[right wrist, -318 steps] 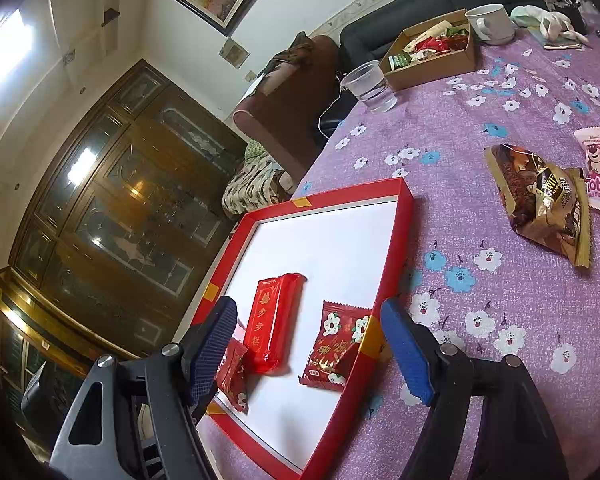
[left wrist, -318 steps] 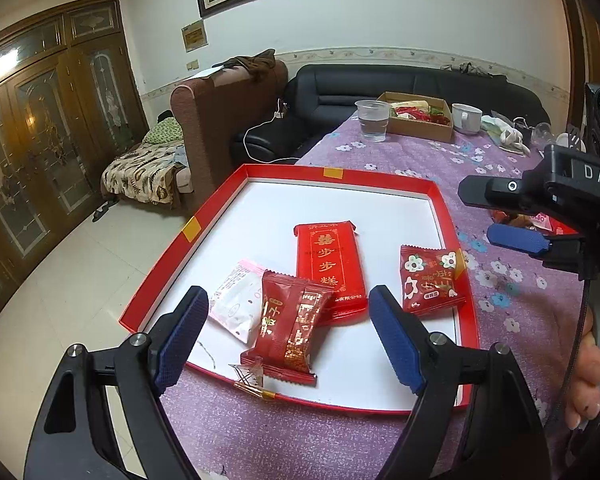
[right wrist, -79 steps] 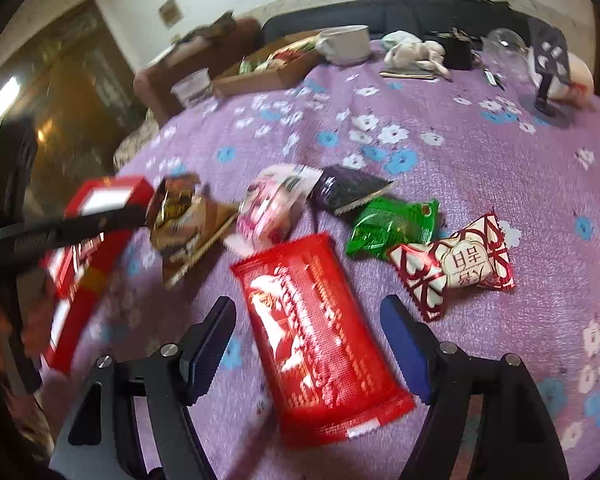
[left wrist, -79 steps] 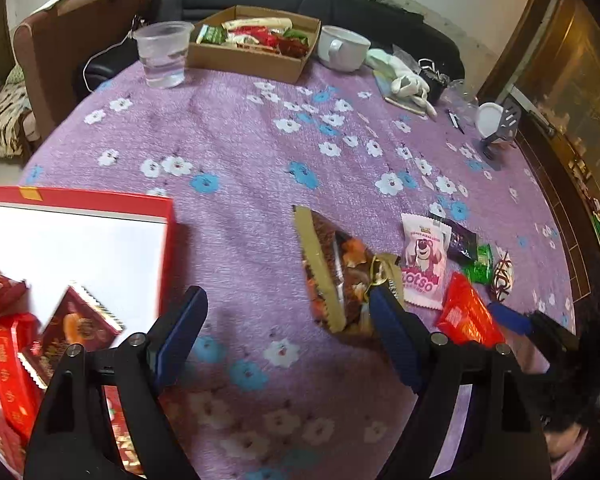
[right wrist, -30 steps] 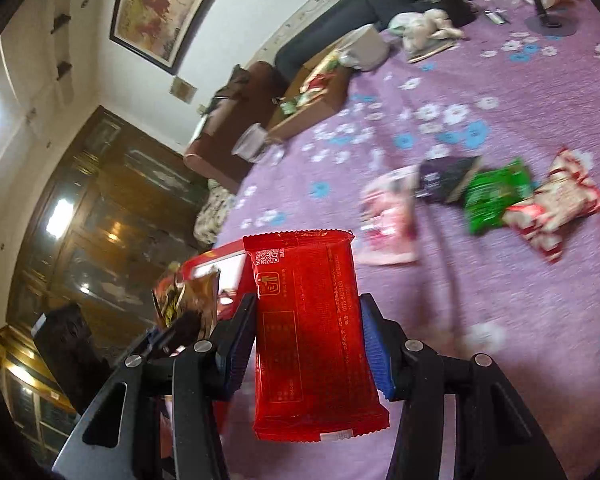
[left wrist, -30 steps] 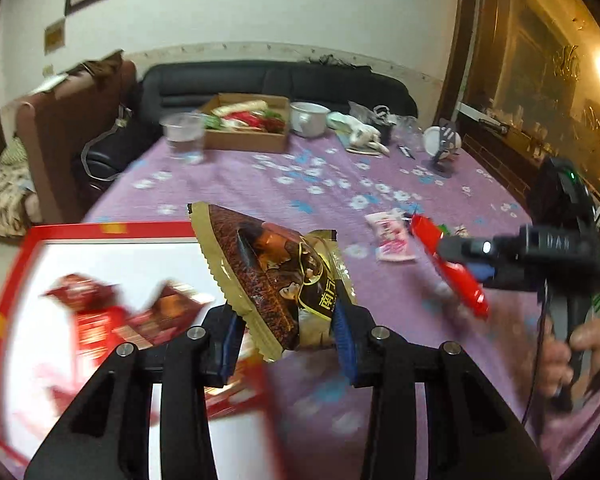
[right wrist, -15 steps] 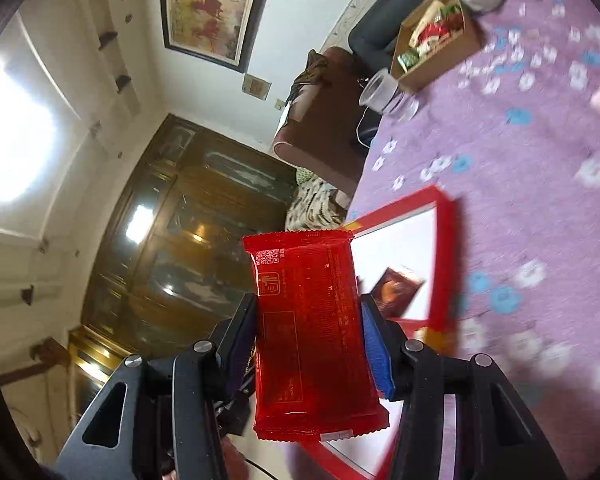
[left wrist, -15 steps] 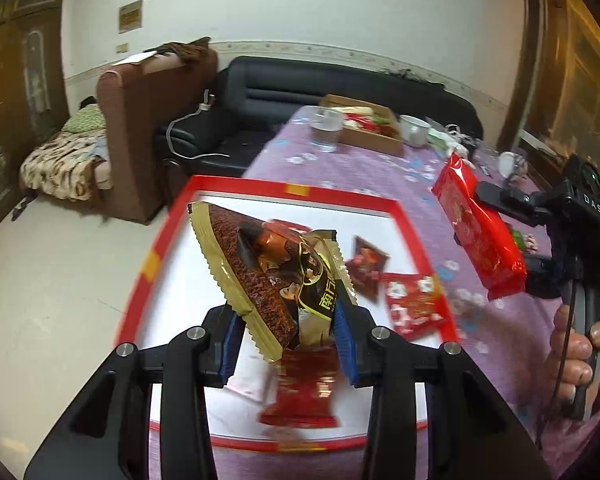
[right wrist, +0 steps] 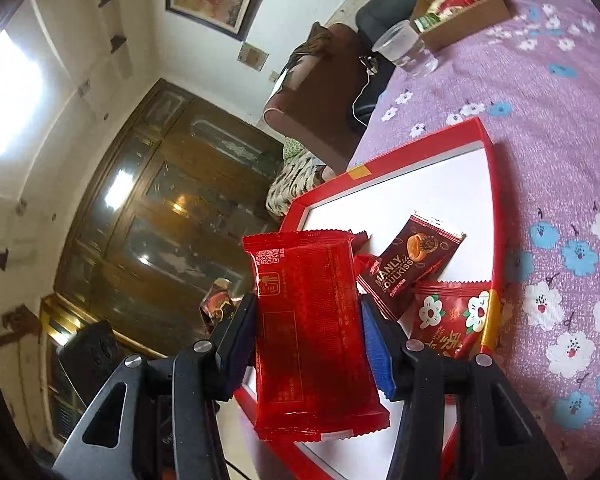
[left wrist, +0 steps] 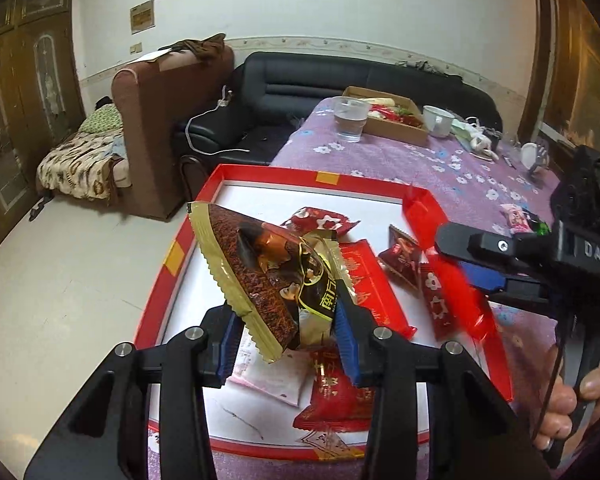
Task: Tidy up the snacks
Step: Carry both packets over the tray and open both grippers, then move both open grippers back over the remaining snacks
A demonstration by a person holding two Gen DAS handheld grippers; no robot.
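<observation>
Left claw pinching a brown-and-gold snack bag, held tilted in the air above the near part of the red tray. Right claw clamped on a flat red packet, held upright over the tray's near right edge; same packet seen from the left view as a blurred red strip between the blue pads. Inside the tray, on its white floor: a long red pack, a dark Manly Soulkiss packet, a red flower-print packet touching the right rim, a pale pink sachet. Tray resting on the bench under a purple floral cloth. Farther back on the bench: a clear plastic cup, a cardboard box of snacks, a white mug.
</observation>
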